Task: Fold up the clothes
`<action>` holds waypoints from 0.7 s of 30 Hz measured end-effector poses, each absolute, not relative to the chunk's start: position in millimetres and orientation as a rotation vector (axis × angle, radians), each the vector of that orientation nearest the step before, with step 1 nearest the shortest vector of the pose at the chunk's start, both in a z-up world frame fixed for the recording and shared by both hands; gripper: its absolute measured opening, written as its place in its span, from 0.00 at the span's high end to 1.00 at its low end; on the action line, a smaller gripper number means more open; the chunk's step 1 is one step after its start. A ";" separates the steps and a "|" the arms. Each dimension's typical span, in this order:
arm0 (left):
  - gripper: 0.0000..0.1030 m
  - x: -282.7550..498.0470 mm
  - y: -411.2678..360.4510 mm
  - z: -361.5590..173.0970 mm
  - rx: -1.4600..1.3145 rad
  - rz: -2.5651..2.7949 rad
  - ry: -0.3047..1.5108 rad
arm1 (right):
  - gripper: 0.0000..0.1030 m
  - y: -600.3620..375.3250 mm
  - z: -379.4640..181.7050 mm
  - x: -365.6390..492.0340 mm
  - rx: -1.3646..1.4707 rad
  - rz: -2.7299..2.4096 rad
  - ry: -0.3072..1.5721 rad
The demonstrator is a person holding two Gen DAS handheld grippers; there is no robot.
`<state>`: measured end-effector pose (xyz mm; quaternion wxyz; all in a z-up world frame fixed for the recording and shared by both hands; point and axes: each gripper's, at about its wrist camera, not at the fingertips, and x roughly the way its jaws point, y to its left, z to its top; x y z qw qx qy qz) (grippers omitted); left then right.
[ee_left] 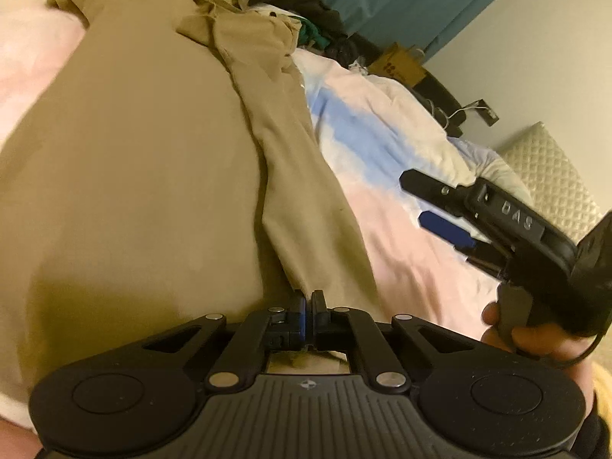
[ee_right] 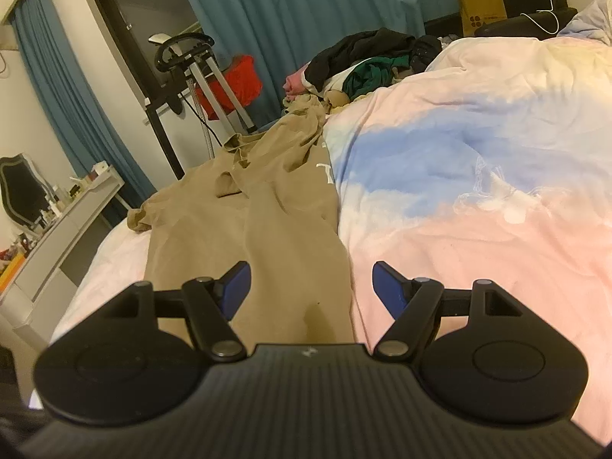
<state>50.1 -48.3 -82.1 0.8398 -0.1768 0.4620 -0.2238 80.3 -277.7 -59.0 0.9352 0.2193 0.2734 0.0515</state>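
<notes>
Left claw (ee_left: 308,298) we see pinched on the tan garment's (ee_left: 134,176) edge; right claw (ee_right: 311,287) gapes empty above the bed (ee_right: 478,191).

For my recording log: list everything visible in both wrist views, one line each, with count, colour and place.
tan garment: one, tan, spread on the bed's left side.
duvet: one, pink, blue and white, covering the bed.
clothes pile: one heap, black, green, pink, at the far end of the bed.
curtains: teal, back wall.
paper bag: one, yellow-brown, far right.
dressing table: one, white, left.
left gripper: shut on the tan garment's near edge.
right gripper: open, fingers empty.
hand: one, holding the right gripper's handle.
</notes>
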 end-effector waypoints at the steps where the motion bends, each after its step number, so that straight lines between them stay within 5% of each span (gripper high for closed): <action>1: 0.97 47.0 -48.6 -83.2 -0.364 -0.455 0.985 | 0.29 -277.4 -58.5 80.2 0.446 0.106 0.556; 10: 0.96 38.1 -51.0 -84.7 -0.228 -0.385 0.980 | 0.29 -274.0 -50.5 76.1 0.426 0.123 0.519; 13: 0.80 36.4 -49.8 -73.2 -0.220 -0.368 0.936 | 0.29 -275.5 -45.0 72.2 0.438 0.130 0.492; 15: 0.55 36.1 -46.9 -61.0 -0.205 -0.355 0.886 | 0.29 -276.0 -40.7 69.0 0.439 0.132 0.467; 21: 0.20 36.5 -46.7 -21.6 -0.115 -0.274 0.724 | 0.29 -276.4 -27.1 58.2 0.428 0.128 0.387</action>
